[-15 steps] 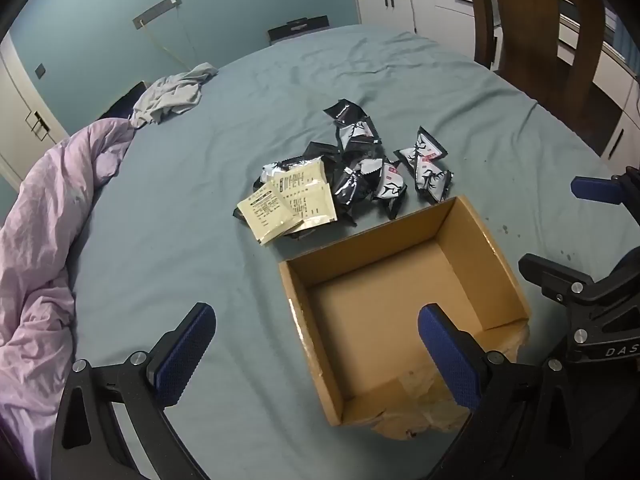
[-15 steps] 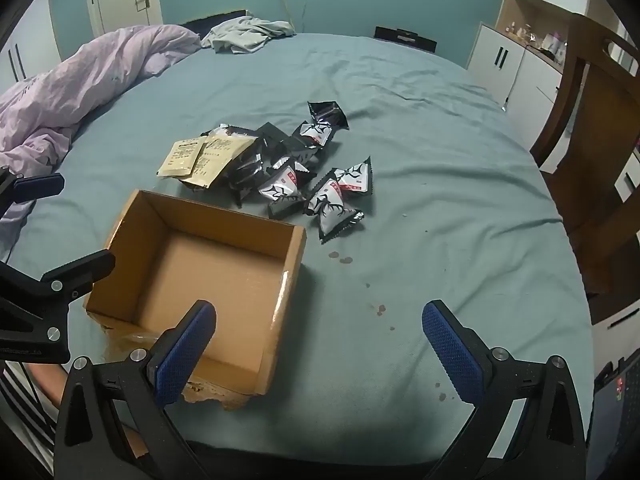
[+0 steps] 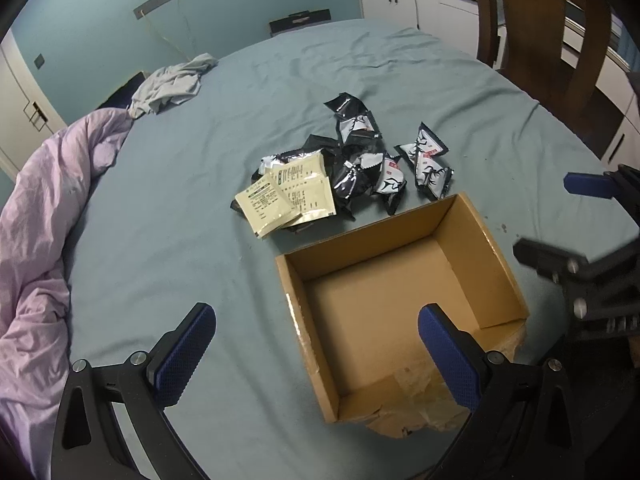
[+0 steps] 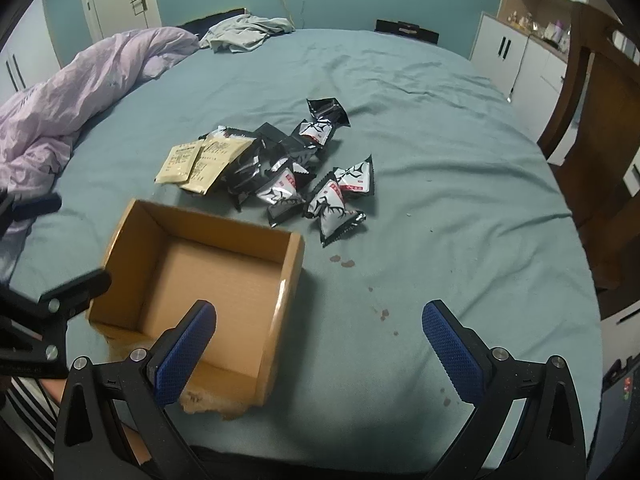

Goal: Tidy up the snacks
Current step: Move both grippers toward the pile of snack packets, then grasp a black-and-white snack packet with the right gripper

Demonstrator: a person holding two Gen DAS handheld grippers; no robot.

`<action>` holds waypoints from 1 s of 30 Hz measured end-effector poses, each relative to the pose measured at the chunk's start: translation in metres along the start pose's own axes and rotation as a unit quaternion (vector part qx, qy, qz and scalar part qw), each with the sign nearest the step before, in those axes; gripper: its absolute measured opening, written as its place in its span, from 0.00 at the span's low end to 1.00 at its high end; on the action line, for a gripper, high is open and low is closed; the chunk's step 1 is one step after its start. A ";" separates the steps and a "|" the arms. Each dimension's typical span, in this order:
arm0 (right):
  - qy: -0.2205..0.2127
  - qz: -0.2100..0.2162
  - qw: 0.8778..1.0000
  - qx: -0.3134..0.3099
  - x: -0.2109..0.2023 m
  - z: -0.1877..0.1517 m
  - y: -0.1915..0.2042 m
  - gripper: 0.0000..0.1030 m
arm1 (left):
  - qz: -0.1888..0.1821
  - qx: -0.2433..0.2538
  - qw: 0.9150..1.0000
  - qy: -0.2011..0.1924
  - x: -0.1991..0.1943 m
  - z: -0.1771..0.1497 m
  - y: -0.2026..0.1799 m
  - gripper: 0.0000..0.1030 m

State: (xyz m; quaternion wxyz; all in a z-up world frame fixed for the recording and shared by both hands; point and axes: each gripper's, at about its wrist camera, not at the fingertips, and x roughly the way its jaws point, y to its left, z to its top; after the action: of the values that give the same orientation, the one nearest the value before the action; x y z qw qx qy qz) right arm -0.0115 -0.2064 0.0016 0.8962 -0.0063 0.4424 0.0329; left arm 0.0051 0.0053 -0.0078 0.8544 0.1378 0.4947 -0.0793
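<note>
An open, empty cardboard box (image 3: 496,256) (image 4: 294,268) sits on the teal bed sheet. Just beyond it lies a pile of black-and-white snack packets (image 3: 372,168) (image 4: 324,204) with two cream sachets (image 3: 288,196) (image 4: 200,162) at its left end. My left gripper (image 3: 316,356) is open and empty, hovering over the box's near left corner. My right gripper (image 4: 320,354) is open and empty over the box's right wall and the sheet beside it. Each gripper shows at the edge of the other's view.
A crumpled lilac duvet (image 3: 36,216) (image 4: 80,84) lies at the left. A grey garment (image 3: 172,84) (image 4: 248,30) lies at the far edge. A wooden chair (image 3: 560,40) (image 4: 592,128) and white cabinets stand at the right. Small dark stains (image 4: 348,262) mark the sheet.
Both grippers have edged slightly forward toward the box; the jaws stay open. The box and packets have not moved.
</note>
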 end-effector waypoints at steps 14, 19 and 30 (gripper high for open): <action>0.094 0.081 0.984 0.125 0.111 0.061 -0.058 1.00 | -0.033 -0.021 0.999 0.029 0.017 0.008 0.011 1.00; 0.080 0.079 0.982 0.155 0.137 0.073 -0.069 1.00 | -0.038 -0.037 0.998 0.039 0.025 0.012 0.017 1.00; 0.141 0.031 0.985 0.099 0.191 0.074 -0.043 0.53 | -0.032 -0.059 0.997 0.045 0.034 0.016 0.024 1.00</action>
State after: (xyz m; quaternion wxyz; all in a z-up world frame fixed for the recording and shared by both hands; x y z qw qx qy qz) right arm 0.1657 -0.2359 -0.1055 0.8196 0.0919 0.5653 0.0157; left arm 0.0419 0.0233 -0.0261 0.8351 0.0741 0.5404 -0.0712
